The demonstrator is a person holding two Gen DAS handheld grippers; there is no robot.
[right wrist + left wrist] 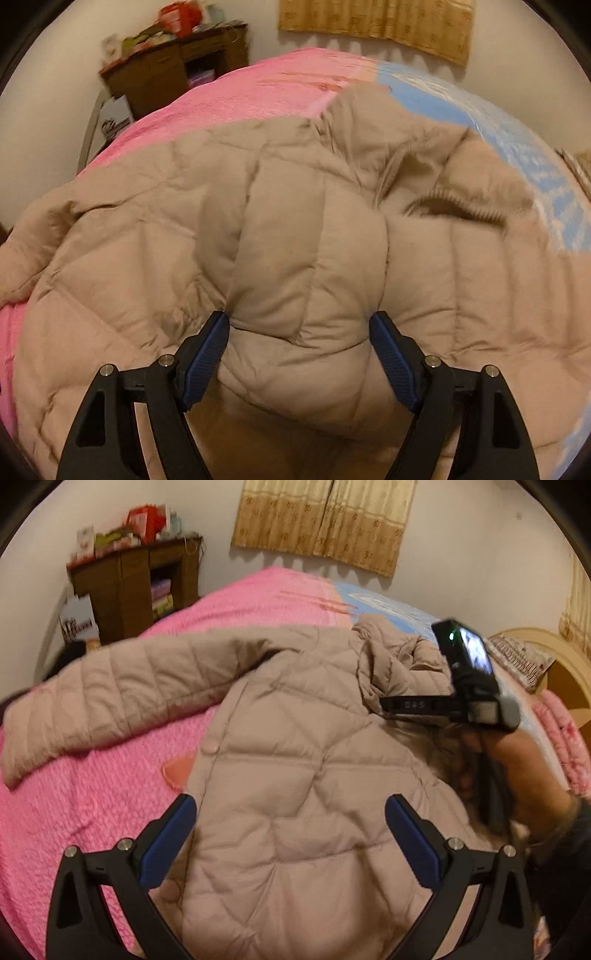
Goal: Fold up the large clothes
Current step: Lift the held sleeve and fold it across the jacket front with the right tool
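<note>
Because the padded jacket (pixel 295 760) lies spread across the pink bed cover (pixel 92 805) with its body running from the bottom of the frame up toward the collar at the upper right, your next move turns on which part sits between which jaws. In the right wrist view, your right gripper (pixel 299 332) has a thick puffed bulge of the jacket directly between its blue pads (pixel 207 354); the pad tips touch the fabric on both sides and the quilting bunches there, so I judge the jaws wide but closed around that fold, though the blur makes the firmness of the hold uncertain. Your left gripper (pixel 291 812) hangs over the lower body of the jacket, jaws spread wide with nothing pinched. One sleeve (pixel 110 701) stretches away toward the left edge of the left wrist view, its long axis nearly crossways to the body, and it is nearer your left gripper than your right.

The left wrist view shows you that sleeve, a snap button (pixel 211 746) on the front edge, and your right hand (pixel 517 760) over the collar side. The right wrist view shows the pinched bulge and a ribbed cuff (pixel 454 206) at its upper right, which the left view does not give.
</note>
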